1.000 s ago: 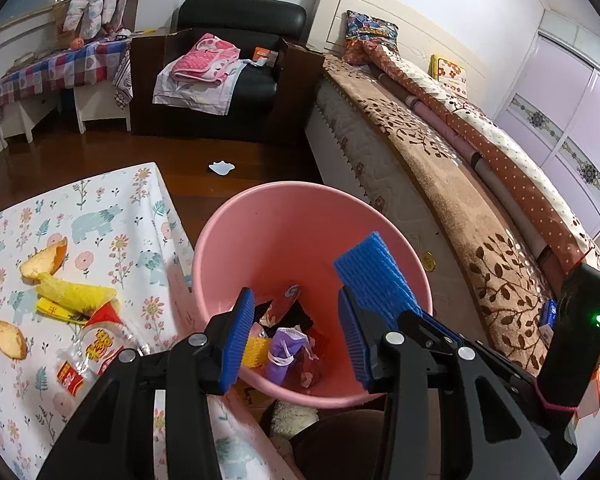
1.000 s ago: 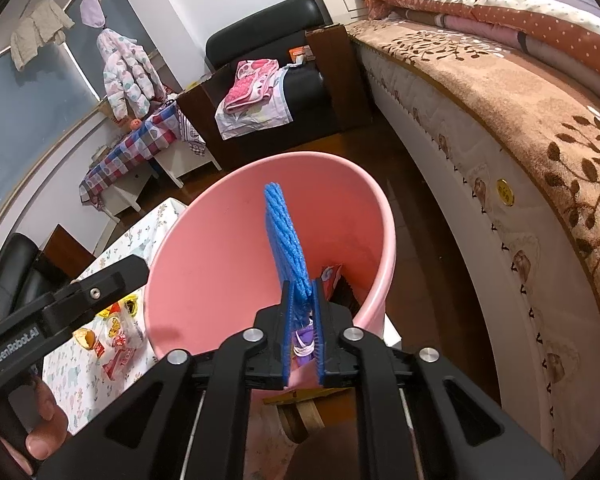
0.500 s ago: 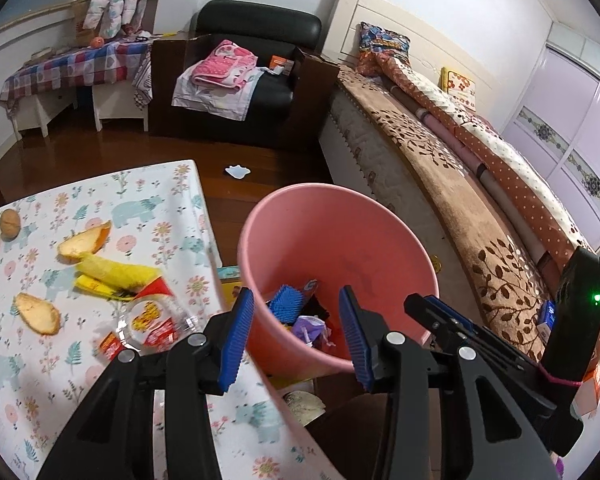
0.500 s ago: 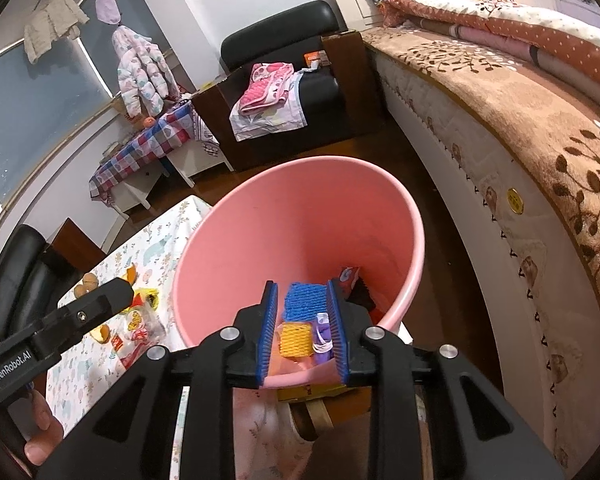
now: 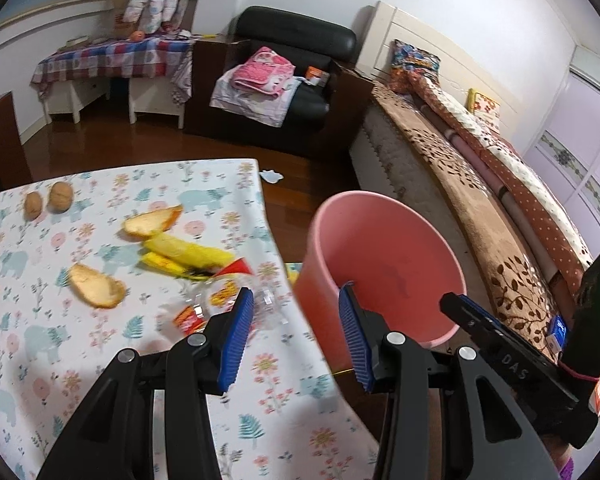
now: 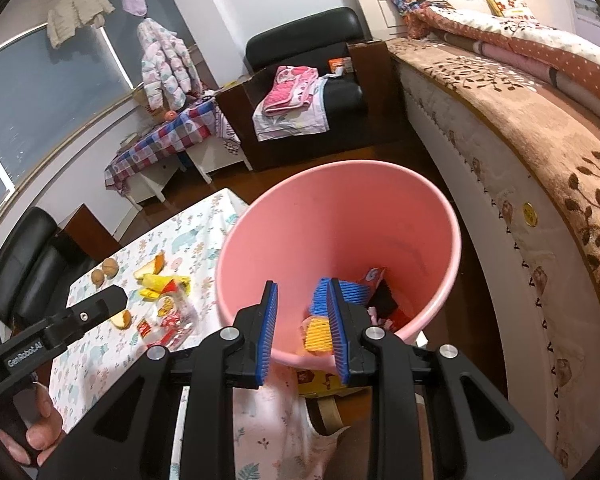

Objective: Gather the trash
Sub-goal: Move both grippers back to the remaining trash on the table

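Floral tablecloth [image 5: 100, 360] strewn with peels and wrappers, pink bin [image 6: 340, 216] beside bed [image 6: 540, 152], both hand-held grippers released, empty

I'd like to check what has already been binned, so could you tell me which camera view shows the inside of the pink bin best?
The right wrist view: it looks down into the pink bin, showing a blue sponge, a yellow sponge and wrappers at the bottom. The left wrist view shows the pink bin more from the side, only its outer wall and bare far inner wall.
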A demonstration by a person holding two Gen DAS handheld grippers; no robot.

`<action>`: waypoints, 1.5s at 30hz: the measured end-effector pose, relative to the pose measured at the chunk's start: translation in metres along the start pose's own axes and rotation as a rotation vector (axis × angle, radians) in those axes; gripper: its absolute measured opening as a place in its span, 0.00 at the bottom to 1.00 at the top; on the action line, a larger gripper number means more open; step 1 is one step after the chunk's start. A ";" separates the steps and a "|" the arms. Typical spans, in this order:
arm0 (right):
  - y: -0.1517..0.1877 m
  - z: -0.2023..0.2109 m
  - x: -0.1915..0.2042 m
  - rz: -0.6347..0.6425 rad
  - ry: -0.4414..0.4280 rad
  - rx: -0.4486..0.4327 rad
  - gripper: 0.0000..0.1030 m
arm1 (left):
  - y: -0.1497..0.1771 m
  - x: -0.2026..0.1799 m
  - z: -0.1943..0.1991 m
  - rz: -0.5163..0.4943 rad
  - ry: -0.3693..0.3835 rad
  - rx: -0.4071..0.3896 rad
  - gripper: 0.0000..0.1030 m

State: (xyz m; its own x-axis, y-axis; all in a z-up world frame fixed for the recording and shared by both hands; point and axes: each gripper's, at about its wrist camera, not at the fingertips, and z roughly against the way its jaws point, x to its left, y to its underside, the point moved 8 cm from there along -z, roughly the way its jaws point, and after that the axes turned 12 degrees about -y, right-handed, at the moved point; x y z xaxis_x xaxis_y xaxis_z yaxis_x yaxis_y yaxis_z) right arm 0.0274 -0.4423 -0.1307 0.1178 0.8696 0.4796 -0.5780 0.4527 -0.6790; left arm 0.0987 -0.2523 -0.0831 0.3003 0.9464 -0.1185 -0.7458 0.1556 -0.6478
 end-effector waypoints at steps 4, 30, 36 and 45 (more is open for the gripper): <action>0.005 -0.002 0.011 0.023 -0.015 0.011 0.25 | 0.004 0.016 0.002 0.025 -0.023 0.000 0.43; 0.038 -0.029 0.066 0.127 -0.117 0.108 0.25 | 0.042 0.148 -0.014 0.265 -0.203 0.098 0.42; 0.040 -0.035 0.073 0.151 -0.139 0.123 0.25 | 0.023 0.160 -0.033 0.279 -0.249 0.078 0.42; 0.033 -0.053 0.093 0.178 -0.220 0.159 0.25 | 0.005 0.174 -0.070 0.294 -0.282 0.086 0.42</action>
State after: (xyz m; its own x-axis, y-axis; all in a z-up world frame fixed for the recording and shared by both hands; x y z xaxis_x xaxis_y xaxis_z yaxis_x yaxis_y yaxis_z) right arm 0.0621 -0.3361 -0.1378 -0.1634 0.8611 0.4816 -0.6951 0.2459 -0.6755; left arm 0.1890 -0.1070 -0.1599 -0.0987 0.9926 -0.0703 -0.8260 -0.1211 -0.5506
